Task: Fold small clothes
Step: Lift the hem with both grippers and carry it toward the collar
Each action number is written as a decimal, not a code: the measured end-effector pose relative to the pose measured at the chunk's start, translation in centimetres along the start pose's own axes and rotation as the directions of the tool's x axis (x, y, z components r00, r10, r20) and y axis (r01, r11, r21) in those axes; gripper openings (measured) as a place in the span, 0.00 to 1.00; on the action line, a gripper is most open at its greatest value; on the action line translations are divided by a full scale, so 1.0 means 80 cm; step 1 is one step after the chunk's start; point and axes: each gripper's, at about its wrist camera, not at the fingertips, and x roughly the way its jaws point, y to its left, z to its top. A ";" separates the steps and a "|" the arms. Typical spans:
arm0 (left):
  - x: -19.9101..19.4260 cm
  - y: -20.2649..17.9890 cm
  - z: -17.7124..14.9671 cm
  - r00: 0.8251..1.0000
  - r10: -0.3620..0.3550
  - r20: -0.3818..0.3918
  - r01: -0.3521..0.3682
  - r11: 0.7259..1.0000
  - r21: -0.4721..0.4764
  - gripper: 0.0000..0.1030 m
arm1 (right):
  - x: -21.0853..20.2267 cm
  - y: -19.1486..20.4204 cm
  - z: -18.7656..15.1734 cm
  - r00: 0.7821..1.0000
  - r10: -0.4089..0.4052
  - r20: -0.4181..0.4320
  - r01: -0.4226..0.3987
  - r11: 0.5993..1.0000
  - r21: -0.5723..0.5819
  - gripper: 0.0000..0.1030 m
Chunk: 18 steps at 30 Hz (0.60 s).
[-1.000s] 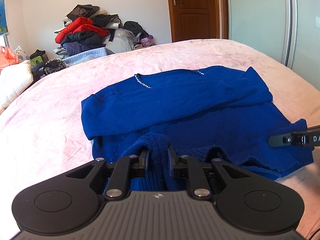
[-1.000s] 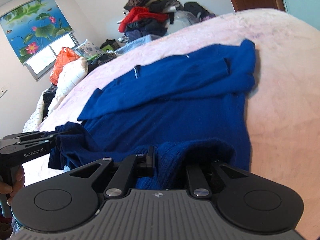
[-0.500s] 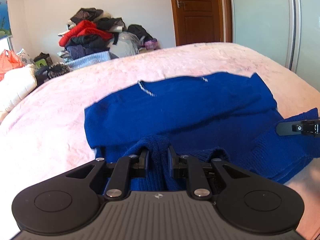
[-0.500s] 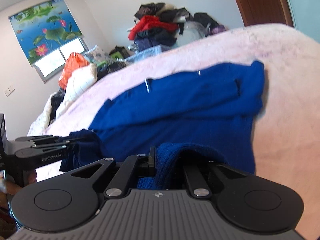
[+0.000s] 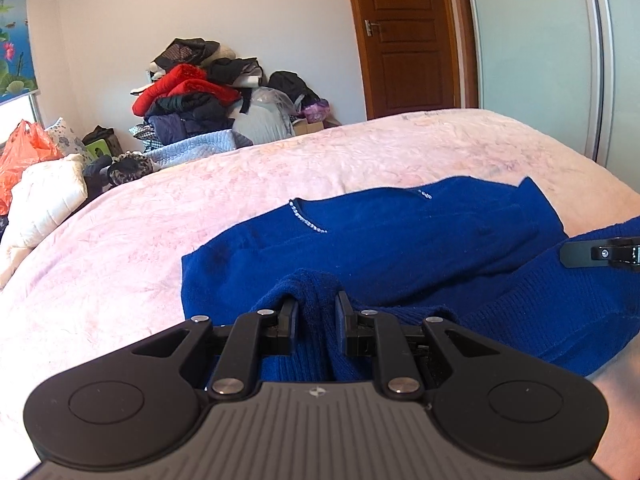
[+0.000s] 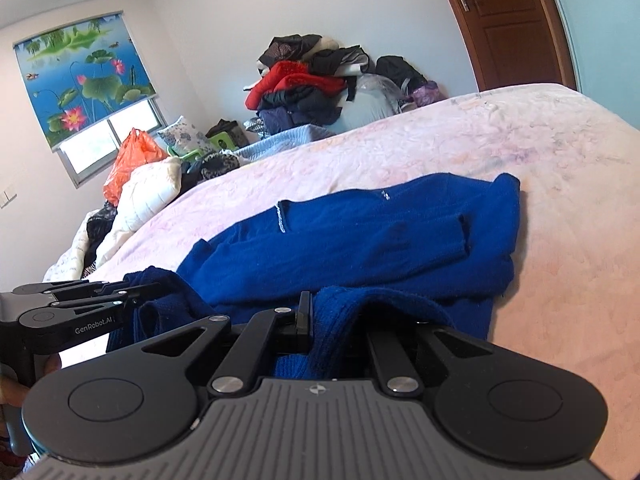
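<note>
— Where is the garment?

— A blue sweater (image 5: 400, 240) lies spread on the pink bedspread (image 5: 140, 248), its collar towards the far side of the bed and its near hem lifted off the cover by both tools.

— And the tongs?

— The left gripper (image 5: 317, 308) is pinched narrow on a bunched fold of the ribbed hem, knit packed between its black fingers (image 5: 290, 312). The right gripper (image 6: 336, 312) is clamped on the hem further along; its jaws have just been closing and now stand nearly together, with blue fabric draped over and hiding the right-hand finger.

— Can each be seen from the other side?

— Yes. The right gripper's tip pokes in at the edge of the left view, against raised cloth. The left tool sits low at the side of the right view, a hand (image 6: 16, 384) beneath it.

— Behind them?

— A pile of clothes (image 5: 208, 96) against the white wall, beside a wooden door (image 5: 404, 36).
</note>
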 end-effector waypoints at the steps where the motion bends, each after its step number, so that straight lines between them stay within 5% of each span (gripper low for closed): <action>1: -0.001 0.002 0.000 1.000 0.001 0.005 -0.001 1.000 -0.009 0.17 | -0.001 0.001 0.001 1.000 0.002 0.006 -0.002 1.000 -0.002 0.10; 18: 0.025 0.042 0.041 0.998 0.018 0.055 -0.011 0.992 -0.129 0.17 | 0.033 -0.024 0.045 0.996 0.026 0.089 -0.032 0.998 0.062 0.10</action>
